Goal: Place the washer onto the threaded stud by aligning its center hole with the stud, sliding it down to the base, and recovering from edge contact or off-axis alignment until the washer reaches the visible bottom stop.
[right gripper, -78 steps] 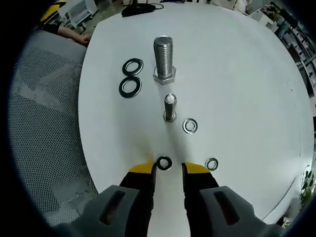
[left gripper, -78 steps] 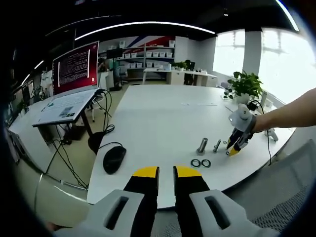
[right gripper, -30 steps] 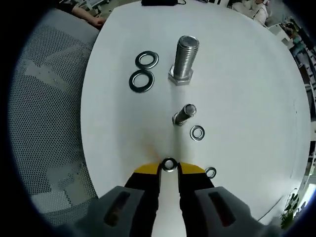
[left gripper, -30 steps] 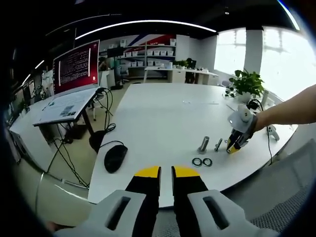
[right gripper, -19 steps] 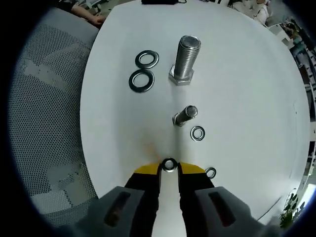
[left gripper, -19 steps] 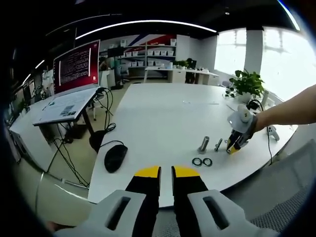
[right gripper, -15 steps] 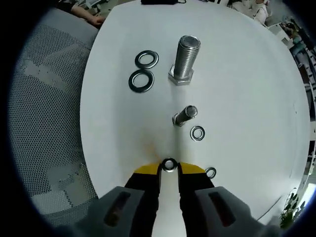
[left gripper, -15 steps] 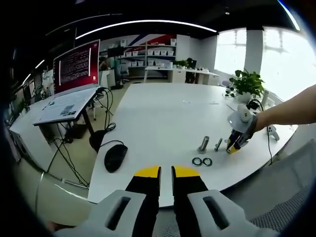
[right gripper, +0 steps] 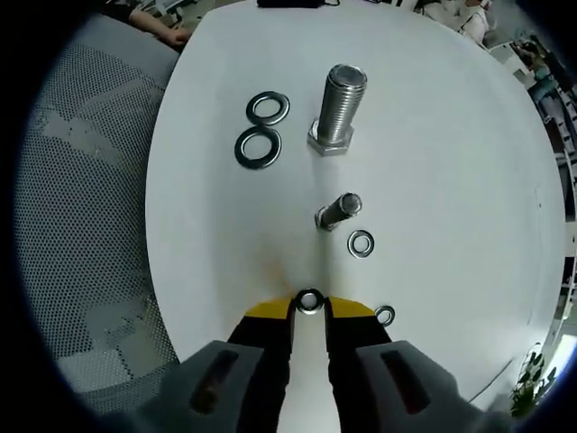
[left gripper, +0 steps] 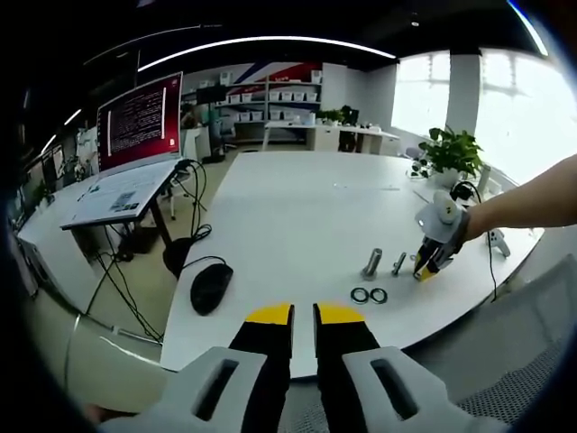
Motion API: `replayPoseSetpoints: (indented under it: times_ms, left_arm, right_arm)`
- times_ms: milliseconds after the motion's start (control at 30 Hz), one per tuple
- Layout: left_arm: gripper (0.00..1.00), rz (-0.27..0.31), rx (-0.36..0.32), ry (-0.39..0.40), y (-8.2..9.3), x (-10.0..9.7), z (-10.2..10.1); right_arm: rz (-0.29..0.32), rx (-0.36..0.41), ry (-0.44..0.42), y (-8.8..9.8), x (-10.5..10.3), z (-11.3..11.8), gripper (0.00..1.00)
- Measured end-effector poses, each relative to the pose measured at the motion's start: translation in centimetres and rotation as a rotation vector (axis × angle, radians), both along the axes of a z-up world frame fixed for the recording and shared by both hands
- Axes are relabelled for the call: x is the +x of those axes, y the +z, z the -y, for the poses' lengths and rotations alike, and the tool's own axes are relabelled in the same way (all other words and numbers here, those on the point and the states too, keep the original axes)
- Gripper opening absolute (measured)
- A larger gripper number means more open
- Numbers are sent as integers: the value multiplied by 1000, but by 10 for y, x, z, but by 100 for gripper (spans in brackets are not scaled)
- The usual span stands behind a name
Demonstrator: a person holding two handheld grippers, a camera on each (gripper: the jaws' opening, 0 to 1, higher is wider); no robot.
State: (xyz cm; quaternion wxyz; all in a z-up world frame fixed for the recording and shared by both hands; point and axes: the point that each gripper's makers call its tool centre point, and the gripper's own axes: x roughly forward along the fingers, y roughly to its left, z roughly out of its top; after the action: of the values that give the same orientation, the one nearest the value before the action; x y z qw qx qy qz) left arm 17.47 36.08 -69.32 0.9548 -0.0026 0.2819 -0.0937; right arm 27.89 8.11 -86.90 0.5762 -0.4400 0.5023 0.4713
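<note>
My right gripper [right gripper: 309,305] is shut on a small steel washer [right gripper: 309,300], pinched between its yellow tips just above the white table [right gripper: 451,162]. The short threaded stud [right gripper: 339,210] stands a little ahead, leaning in this view. Beyond it rises a large hex bolt [right gripper: 336,108]. Two more small washers [right gripper: 361,243] [right gripper: 385,315] lie flat near the stud. In the left gripper view, the right gripper [left gripper: 424,273] sits low beside the small stud [left gripper: 398,264], held by a person's arm. My left gripper [left gripper: 303,315] hangs at the table's near edge, shut and holding nothing.
Two large washers [right gripper: 268,108] [right gripper: 258,147] lie left of the large bolt. A black mouse [left gripper: 208,290] with its cable rests on the table's left side. A laptop [left gripper: 135,149] stands on a side table, a plant [left gripper: 448,153] at the far right. A grey mesh chair [right gripper: 81,225] borders the table.
Since 2.6 s ago my right gripper has moved up to the nearest small washer and shut on it. Over the last second nothing has visibly moved. The left gripper has stayed put.
</note>
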Motion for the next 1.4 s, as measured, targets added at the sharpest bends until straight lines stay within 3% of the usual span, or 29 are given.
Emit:
replayPoseSetpoints:
  times_ms: [1400]
  left_arm:
    - [5, -19, 12, -3, -3, 0, -1]
  right_arm:
    - [-13, -2, -9, 2, -2, -2, 16]
